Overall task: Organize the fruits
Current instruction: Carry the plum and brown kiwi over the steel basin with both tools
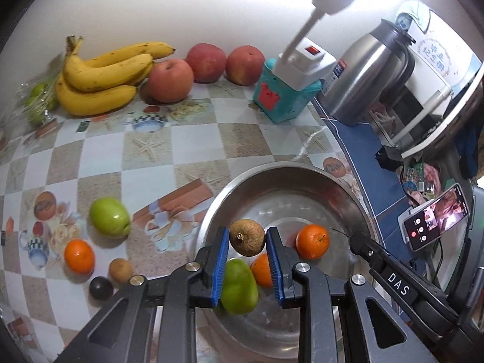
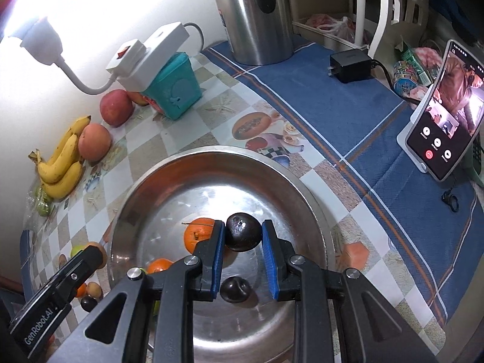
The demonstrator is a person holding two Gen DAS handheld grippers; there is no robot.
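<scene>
My left gripper (image 1: 247,237) is shut on a brown fruit (image 1: 247,237) and holds it above the steel bowl (image 1: 242,187). In the bowl lie a green fruit (image 1: 239,286) and two oranges (image 1: 312,241). My right gripper (image 2: 243,236) is shut on a dark plum (image 2: 243,236) above the same bowl (image 2: 145,187); another dark plum (image 2: 235,289) and oranges (image 2: 198,233) lie in it. On the table left of the bowl sit a green apple (image 1: 110,217), an orange (image 1: 79,256), a small brown fruit (image 1: 120,269) and a dark plum (image 1: 100,288).
Bananas (image 1: 103,75) and three red apples (image 1: 170,80) lie by the wall. A teal box (image 1: 281,96) with a white power strip, a steel kettle (image 1: 363,75), a charger (image 2: 351,63) and a propped phone (image 2: 444,115) stand on the right.
</scene>
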